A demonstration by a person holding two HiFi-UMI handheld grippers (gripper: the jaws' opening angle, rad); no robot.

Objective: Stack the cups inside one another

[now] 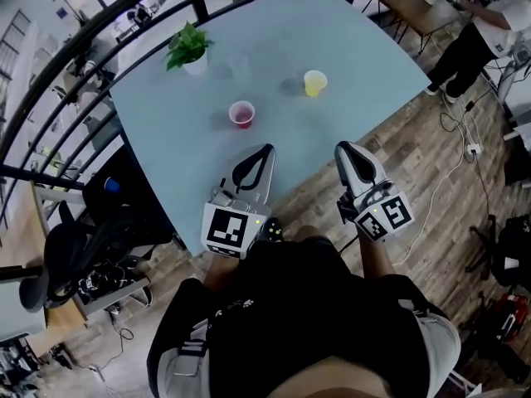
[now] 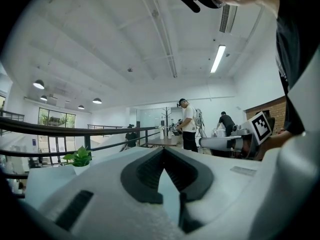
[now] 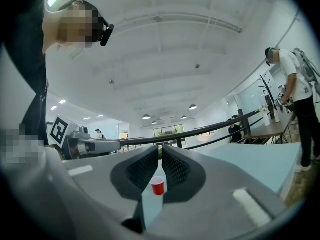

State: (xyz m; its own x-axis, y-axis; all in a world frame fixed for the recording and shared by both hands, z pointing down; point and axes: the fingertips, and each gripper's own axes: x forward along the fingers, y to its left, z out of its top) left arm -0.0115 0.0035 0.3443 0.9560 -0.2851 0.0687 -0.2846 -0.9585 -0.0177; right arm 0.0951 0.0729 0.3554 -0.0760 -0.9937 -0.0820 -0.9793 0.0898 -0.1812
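Nearest to us, our own dark shirt is filling the bottom of the head view. Just beyond it we are holding both tools out level at the near edge of the surface (image 1: 357, 36).

The left hand-held gripper (image 1: 266, 150) is reaching a little over the surface. Its jaws are meeting at the tips and gripping nothing. The right hand-held gripper (image 1: 343, 148) is likewise closed down to the thinnest slit and is empty. In its own view, the red cup (image 3: 158, 186) is showing through that slit. It is only lined up there, far ahead of the pads, not held.

The red cup (image 1: 241, 114) is standing upright with its mouth up, well ahead of the left hand-held gripper. The yellow cup (image 1: 314, 82) is standing farther back and to the right, well apart from it. Nothing is nested yet, so we are judging the stacking as not begun.

With both cups mouth up, one could drop straight into the other. The closed jaws probably suit carrying the tools, and they will need to open before taking a cup wall. The potted plant (image 1: 188, 48) is sitting near the far left edge, clear of the path between the cups.
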